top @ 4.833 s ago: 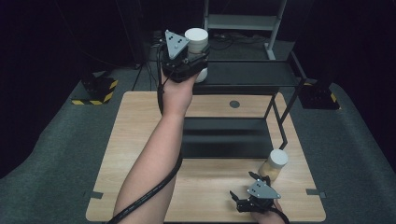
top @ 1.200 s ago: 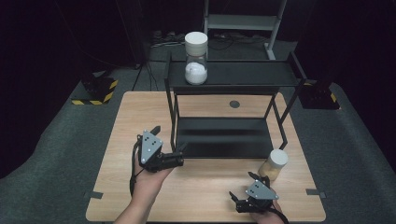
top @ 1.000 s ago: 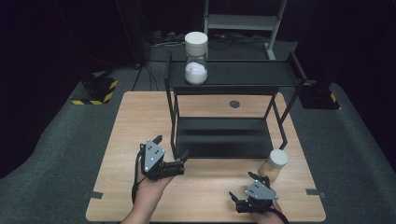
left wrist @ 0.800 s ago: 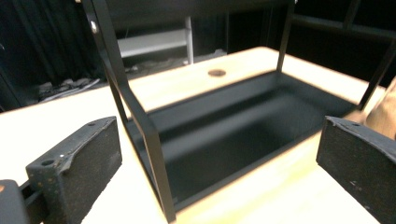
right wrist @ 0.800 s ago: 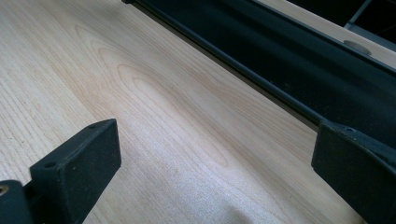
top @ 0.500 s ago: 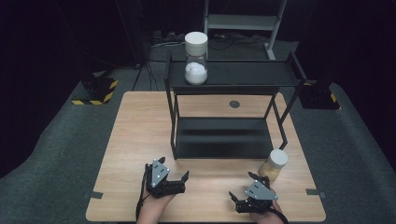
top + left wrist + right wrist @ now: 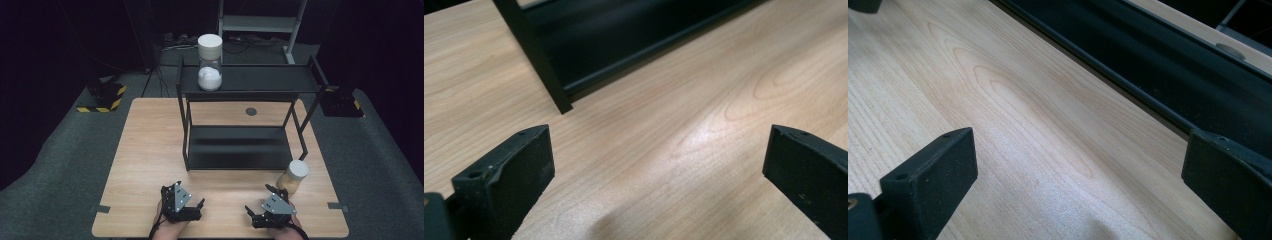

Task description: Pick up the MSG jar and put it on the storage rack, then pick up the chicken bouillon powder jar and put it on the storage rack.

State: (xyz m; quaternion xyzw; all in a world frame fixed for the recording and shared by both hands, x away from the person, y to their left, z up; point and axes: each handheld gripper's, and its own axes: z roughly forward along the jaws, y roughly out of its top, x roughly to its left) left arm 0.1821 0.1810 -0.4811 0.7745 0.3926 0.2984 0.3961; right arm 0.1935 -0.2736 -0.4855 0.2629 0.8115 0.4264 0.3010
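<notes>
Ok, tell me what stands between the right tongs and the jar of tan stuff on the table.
Nothing visible. The right tongs rest open on the table near its front edge, and the tan jar stands just beyond them to the right, beside the rack's front corner, with bare wood between.

Overhead light is brightening the worktop (image 7: 150, 150) while the surroundings are staying dark; soft glare is spreading across the wood in both gripper views; the near jaws are blurring slightly.
</notes>
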